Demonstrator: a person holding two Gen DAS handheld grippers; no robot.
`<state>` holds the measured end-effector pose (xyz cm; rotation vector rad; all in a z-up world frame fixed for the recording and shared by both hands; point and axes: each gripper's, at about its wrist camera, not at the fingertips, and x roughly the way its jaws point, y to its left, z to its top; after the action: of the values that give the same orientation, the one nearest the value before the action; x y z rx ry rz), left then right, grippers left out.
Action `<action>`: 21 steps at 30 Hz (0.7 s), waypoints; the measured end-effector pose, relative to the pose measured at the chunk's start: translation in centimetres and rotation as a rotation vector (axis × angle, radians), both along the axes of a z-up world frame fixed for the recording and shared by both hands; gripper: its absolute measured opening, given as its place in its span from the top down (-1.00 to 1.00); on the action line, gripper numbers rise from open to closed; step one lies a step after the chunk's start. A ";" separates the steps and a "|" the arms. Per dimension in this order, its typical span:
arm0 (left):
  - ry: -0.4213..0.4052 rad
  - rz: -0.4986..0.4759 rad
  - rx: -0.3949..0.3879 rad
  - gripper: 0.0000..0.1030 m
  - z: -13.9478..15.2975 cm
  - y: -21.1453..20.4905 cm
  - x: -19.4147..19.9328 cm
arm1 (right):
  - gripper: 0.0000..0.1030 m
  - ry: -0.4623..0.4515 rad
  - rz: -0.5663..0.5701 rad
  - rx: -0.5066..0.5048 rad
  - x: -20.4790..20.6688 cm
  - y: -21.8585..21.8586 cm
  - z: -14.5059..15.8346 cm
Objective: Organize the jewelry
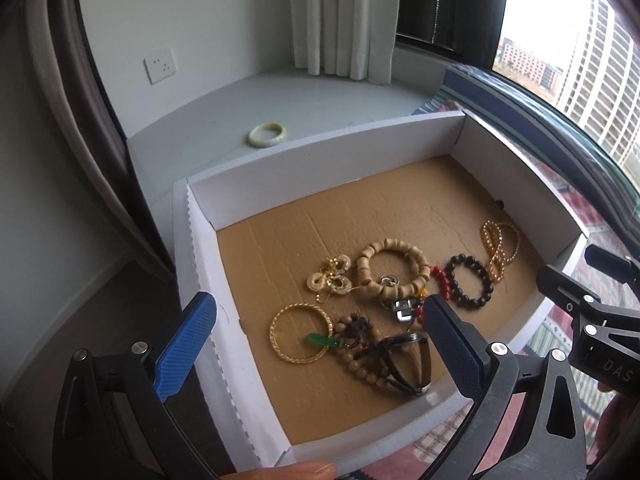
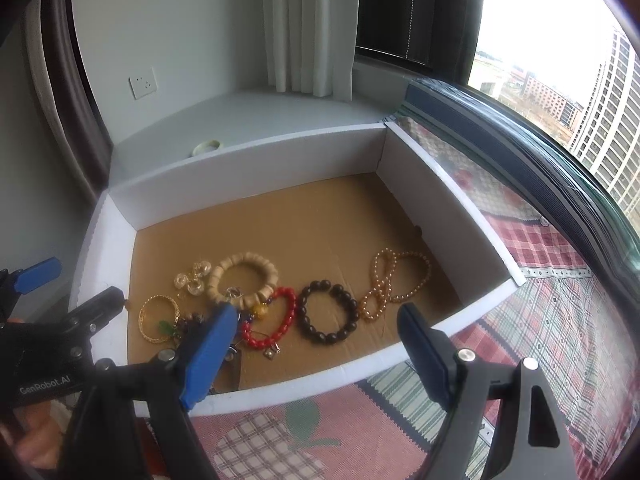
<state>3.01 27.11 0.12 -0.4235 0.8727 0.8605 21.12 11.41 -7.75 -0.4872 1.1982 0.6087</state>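
Observation:
A white cardboard box (image 1: 320, 156) (image 2: 256, 160) with a brown floor holds several pieces of jewelry: a tan wooden bead bracelet (image 1: 390, 268) (image 2: 244, 278), a dark bead bracelet (image 1: 470, 282) (image 2: 330, 312), a red bead bracelet (image 2: 276, 320), an amber bead strand (image 1: 498, 250) (image 2: 394, 282) and a gold bangle (image 1: 300, 332) (image 2: 156, 318). My left gripper (image 1: 316, 344) is open and empty above the box's near left part. My right gripper (image 2: 316, 348) is open and empty over the box's near wall.
A pale green jade bangle (image 1: 267, 135) (image 2: 206, 147) lies on the white sill behind the box. A plaid cloth (image 2: 540, 320) covers the surface to the right. A window (image 2: 560, 60) and a white curtain (image 1: 344, 16) stand behind.

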 end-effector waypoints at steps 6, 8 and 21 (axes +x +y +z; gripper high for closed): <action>0.006 0.015 0.018 -0.99 0.8 0.2 -0.4 | -0.63 0.004 0.010 -0.009 -0.2 0.6 0.3; 0.002 0.020 0.018 -0.99 1.0 0.3 -0.6 | -0.63 0.016 0.009 0.001 -0.2 0.7 0.5; 0.009 0.027 0.001 -0.99 2.2 0.4 -1.0 | -0.63 0.009 0.002 -0.004 -0.3 1.1 2.0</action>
<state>1.97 27.53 2.30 -0.4318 0.8761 0.8882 20.80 12.54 -5.74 -0.4897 1.2075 0.6113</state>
